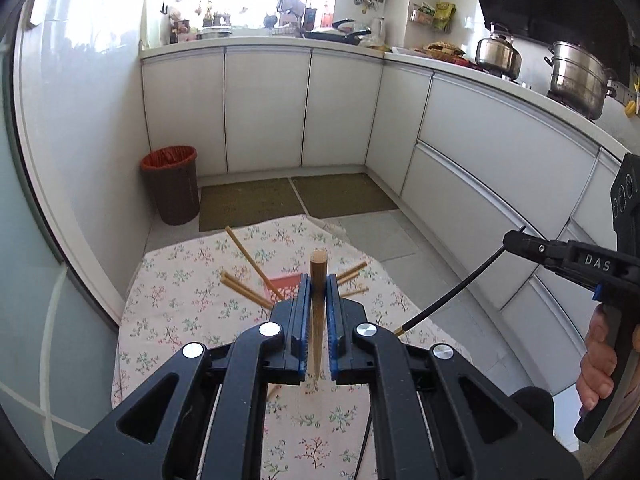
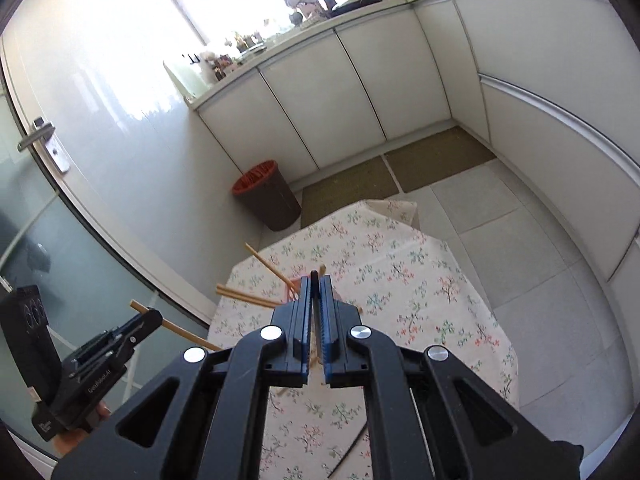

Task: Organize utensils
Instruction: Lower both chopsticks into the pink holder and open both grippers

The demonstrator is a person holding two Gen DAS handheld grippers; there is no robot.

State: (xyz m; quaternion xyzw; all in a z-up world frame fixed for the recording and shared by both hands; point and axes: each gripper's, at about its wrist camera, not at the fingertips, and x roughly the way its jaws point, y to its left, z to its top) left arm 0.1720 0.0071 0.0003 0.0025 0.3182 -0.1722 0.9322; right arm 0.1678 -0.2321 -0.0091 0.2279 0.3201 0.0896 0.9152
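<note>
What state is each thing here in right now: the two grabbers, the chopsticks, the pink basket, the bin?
Left gripper: shut on a wooden chopstick, lifted off the table.
Right gripper: shut on a black chopstick, lifted too.
Pink basket: on the floral tablecloth, holding several wooden chopsticks fanned outward.
Another black chopstick: lying flat on the cloth.
Bin: upright, red-lined.

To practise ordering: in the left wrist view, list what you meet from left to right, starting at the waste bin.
Waste bin → clamped wooden chopstick → black chopstick → person's hand.
</note>
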